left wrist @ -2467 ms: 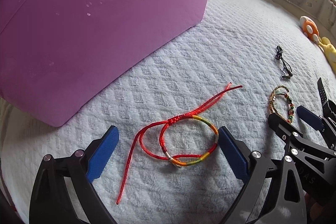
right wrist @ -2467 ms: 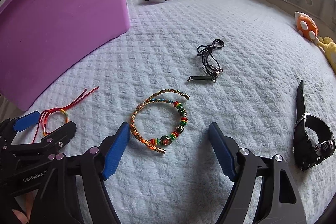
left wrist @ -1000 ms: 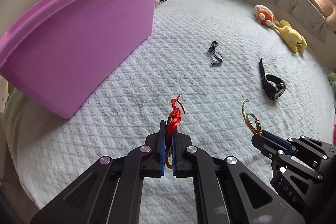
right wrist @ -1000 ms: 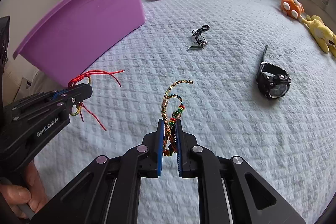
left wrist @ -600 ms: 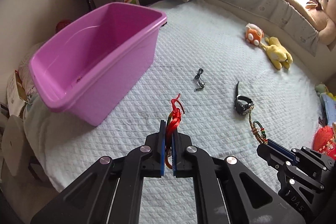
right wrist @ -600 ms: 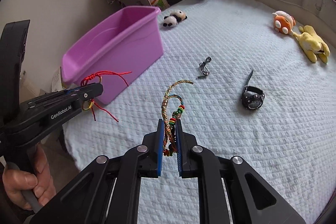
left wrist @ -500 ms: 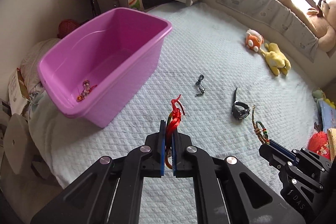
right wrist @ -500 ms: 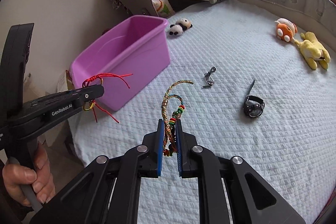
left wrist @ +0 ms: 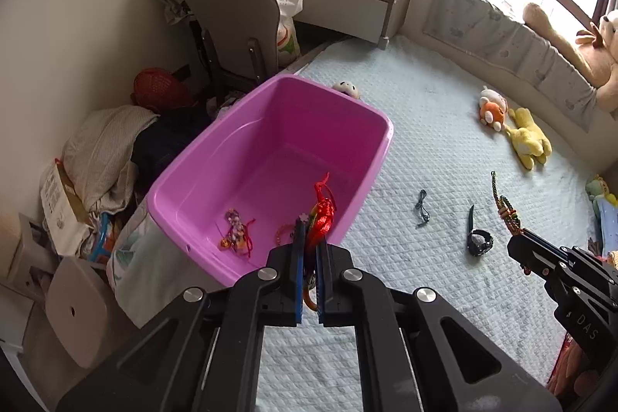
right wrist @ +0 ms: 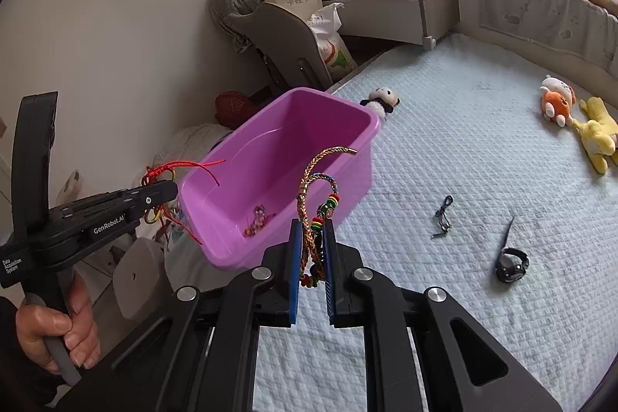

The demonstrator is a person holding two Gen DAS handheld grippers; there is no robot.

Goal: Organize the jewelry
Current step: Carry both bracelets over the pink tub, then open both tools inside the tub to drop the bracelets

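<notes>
My left gripper [left wrist: 308, 238] is shut on a red cord bracelet [left wrist: 322, 209] and holds it high, near the front edge of the purple bin [left wrist: 270, 114]. It also shows in the right wrist view [right wrist: 166, 190] with the red bracelet [right wrist: 170, 170]. My right gripper [right wrist: 312, 242] is shut on a braided beaded bracelet [right wrist: 314, 203], above the bed beside the bin [right wrist: 293, 126]. It also shows in the left wrist view [left wrist: 515, 246] with the beaded bracelet [left wrist: 504, 207]. A few small bracelets [left wrist: 237, 232] lie in the bin.
On the white bedspread [left wrist: 444, 126] lie a black cord necklace [left wrist: 422, 207] and a black watch [left wrist: 479, 238]. Plush toys [left wrist: 513, 126] lie at the far side, a panda toy [right wrist: 380, 99] behind the bin. A grey chair [left wrist: 235, 26] and clutter stand left of the bed.
Both grippers closed on their bracelets, lifted them off the bed and rose high. They have moved left toward the purple bin, whose inside now shows.
</notes>
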